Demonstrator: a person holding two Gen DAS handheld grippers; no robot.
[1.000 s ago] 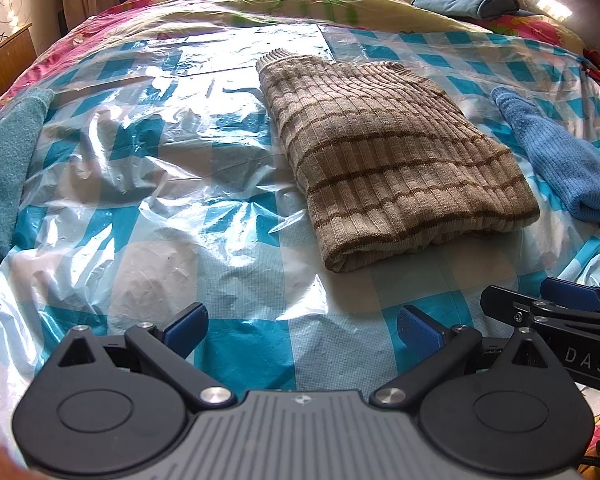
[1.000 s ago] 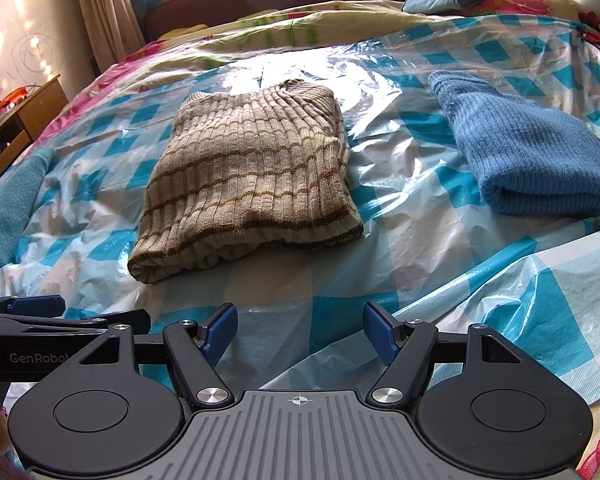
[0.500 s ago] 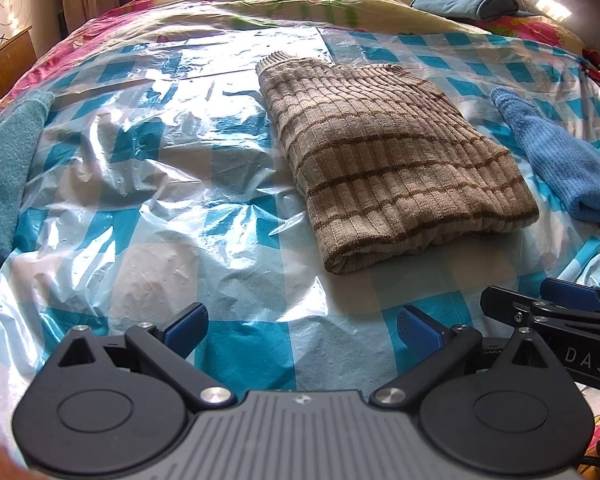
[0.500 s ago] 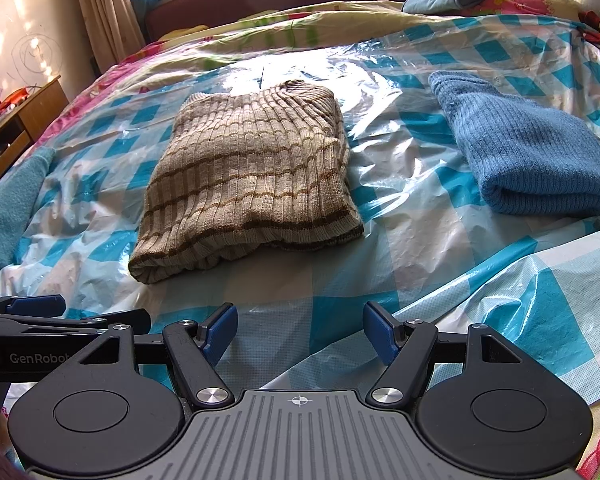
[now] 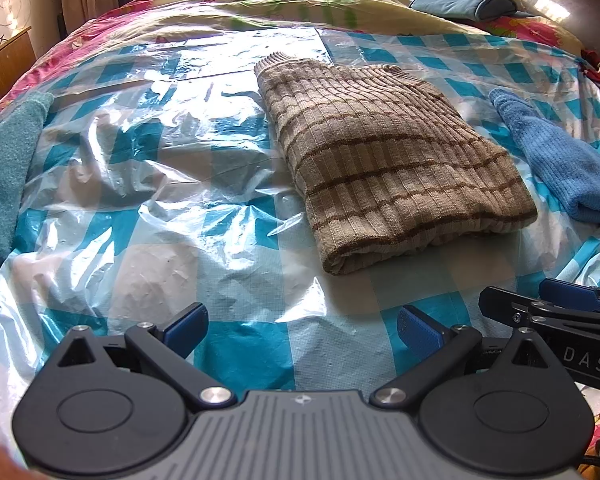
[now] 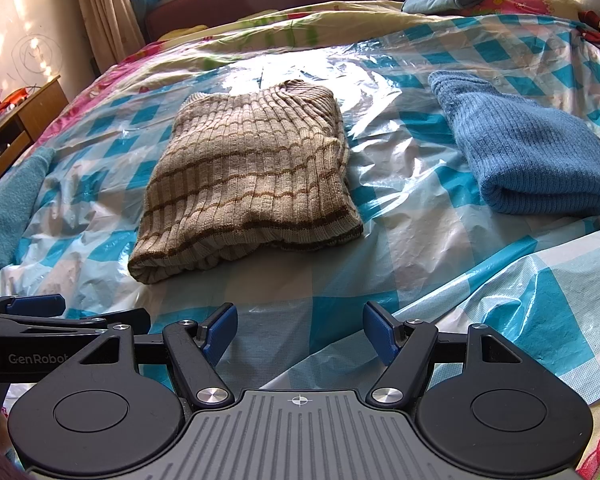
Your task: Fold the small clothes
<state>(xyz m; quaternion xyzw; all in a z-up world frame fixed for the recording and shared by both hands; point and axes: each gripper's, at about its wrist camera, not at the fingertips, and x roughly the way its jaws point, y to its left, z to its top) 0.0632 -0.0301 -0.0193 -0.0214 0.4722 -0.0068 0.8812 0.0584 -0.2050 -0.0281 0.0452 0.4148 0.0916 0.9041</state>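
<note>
Hovering over a folded striped sweater [image 5: 396, 160] on the bed, both tools empty.

The left hand-held gripper [image 5: 302, 326] and right hand-held gripper [image 6: 300, 332] are released, jaws spread, held back near the bed's edge, probably because this piece looks finished. It lies mid-sheet on the checked plastic cover [image 5: 160, 208], with a folded blue sweater [image 6: 528, 160] set apart to its right, seemingly done too.

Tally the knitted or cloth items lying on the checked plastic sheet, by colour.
Beige striped sweater, folded: 1
Blue knit garment, folded: 1
Teal cloth at the sheet's left edge: 1
Total: 3
Neither the left hand-held gripper nor the right hand-held gripper holds any.
</note>
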